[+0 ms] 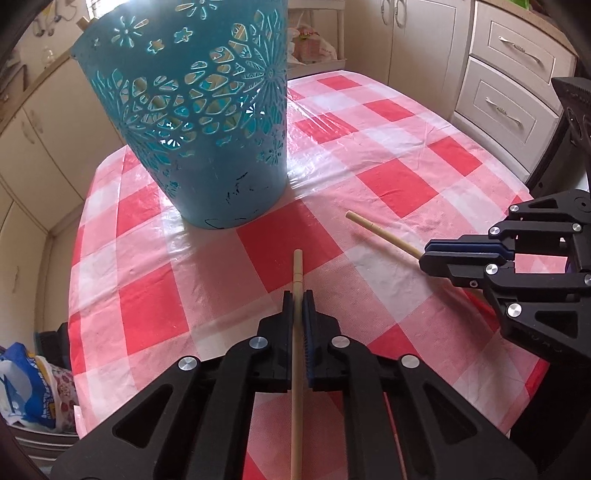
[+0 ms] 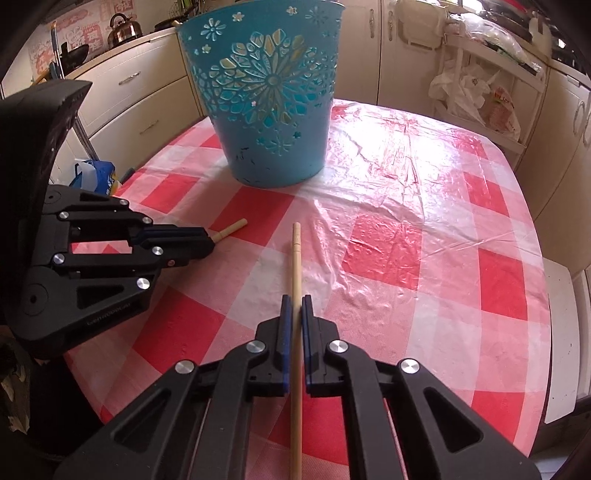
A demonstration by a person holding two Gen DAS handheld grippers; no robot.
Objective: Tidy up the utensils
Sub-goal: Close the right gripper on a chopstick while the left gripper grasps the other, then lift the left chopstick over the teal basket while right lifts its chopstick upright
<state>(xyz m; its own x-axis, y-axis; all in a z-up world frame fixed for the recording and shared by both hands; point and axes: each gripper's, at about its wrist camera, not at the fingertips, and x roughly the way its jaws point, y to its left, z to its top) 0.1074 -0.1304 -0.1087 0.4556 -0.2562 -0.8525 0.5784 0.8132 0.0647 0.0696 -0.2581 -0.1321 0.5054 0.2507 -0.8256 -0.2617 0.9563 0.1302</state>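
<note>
Chopsticks: left gripper (image 1: 298, 295) clamps one chopstick (image 1: 297, 273); right gripper (image 2: 296, 301) clamps a second chopstick (image 2: 295, 254). Both tips point toward 12 o'clock at the teal basket (image 2: 266, 110) on the checked tablecloth (image 2: 406, 240).

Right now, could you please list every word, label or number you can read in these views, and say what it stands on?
No text can be read for certain.
On the left gripper, side of its body: a moulded line of lettering, too small to read.
On the blue bag: printed marks, blurred.
On the wall stickers: pink lettering, blurred.
</note>
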